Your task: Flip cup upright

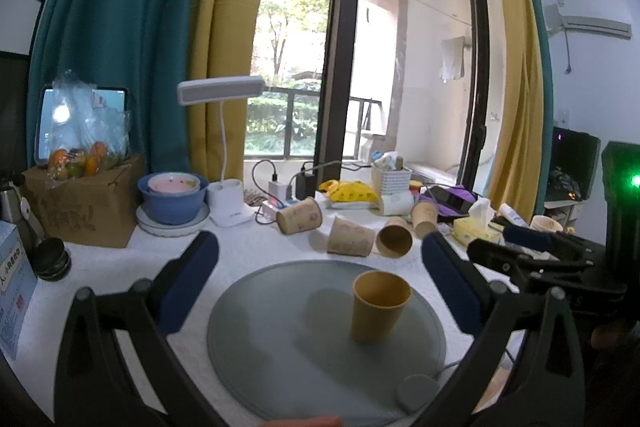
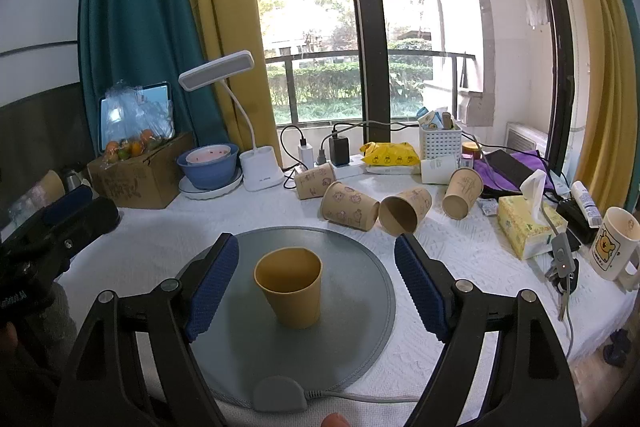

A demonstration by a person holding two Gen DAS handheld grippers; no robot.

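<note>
So the yellow cup (image 2: 289, 291) was already standing mouth-up, pretty much in the middle of the round grey mat (image 2: 360, 339) on the table (image 2: 460, 259). Going by that, I'd say the flip itself was done and this was the let-go or back-off part.

The right gripper (image 2: 316, 289) had its jaws spread wide, one blue pad on each side of the cup and neither touching it, so nothing was being held. The left gripper (image 1: 320, 287) was spread open too and empty, sitting a bit further toward the near left side of the mat, with the cup ahead of it and closer to its right finger.

Next move, my guess: just pull the right one straight back toward the near edge without swinging sideways, since either pad could clip the cup and tip it again.

Room-wise, the mat was bare around the cup and the near half of the table looked open. The far side was busier: four printed paper cups (image 2: 350, 207) lay on their sides just past the mat's far edge, with a tissue box (image 2: 528, 227) and a mug (image 2: 614, 243) toward the right edge. The mat's cable (image 2: 360, 395) ran along the near edge, something to avoid snagging.
</note>
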